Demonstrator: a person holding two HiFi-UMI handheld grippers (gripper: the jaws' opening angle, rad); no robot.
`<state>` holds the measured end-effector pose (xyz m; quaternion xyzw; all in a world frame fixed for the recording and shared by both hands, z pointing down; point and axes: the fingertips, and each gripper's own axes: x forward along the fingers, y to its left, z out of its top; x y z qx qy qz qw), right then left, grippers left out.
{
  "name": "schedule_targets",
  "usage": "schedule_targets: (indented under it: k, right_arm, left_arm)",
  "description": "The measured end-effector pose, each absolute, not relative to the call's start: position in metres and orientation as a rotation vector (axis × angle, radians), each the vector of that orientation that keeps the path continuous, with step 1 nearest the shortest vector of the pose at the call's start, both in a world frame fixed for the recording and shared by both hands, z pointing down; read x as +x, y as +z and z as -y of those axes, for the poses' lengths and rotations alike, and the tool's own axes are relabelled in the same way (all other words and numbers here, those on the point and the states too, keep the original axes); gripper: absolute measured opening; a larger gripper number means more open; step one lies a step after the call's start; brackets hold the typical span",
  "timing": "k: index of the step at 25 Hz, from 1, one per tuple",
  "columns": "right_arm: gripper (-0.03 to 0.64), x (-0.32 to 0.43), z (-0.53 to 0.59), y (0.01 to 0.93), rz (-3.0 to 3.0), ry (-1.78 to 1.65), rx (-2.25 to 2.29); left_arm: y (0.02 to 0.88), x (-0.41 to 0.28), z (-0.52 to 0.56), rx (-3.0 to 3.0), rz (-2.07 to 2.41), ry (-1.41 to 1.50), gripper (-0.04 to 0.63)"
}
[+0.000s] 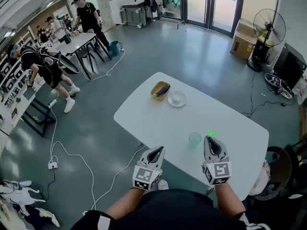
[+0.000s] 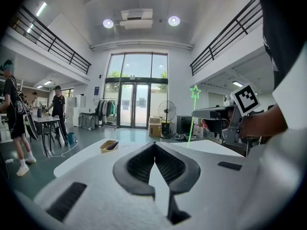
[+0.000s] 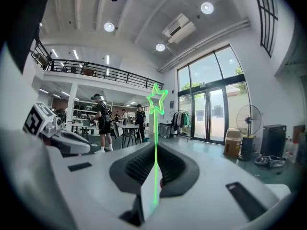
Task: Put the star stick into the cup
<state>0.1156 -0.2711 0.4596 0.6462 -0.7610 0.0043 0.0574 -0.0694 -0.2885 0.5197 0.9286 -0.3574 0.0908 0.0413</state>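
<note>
From the head view, the right gripper [image 1: 210,140] holds the star stick [image 1: 211,133] beside the cup [image 1: 194,139], and the stick's length is hard to make out. In the left gripper view, the left gripper [image 2: 154,147] is pinched together with nothing in it. In the right gripper view, the jaws clamp the stick upright, star uppermost.

upright green star stick [image 3: 156,143], near the pale translucent cup [image 1: 194,139].
</note>
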Motion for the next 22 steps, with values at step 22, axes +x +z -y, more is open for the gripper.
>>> schedule_targets:
  k: [22]
  right_arm:
    - [0.020,0.158,0.322,0.451,2.390,-0.044,1.966]
  left_arm:
    - [0.531,-0.021,0.321,2.815,1.125,0.278,0.011]
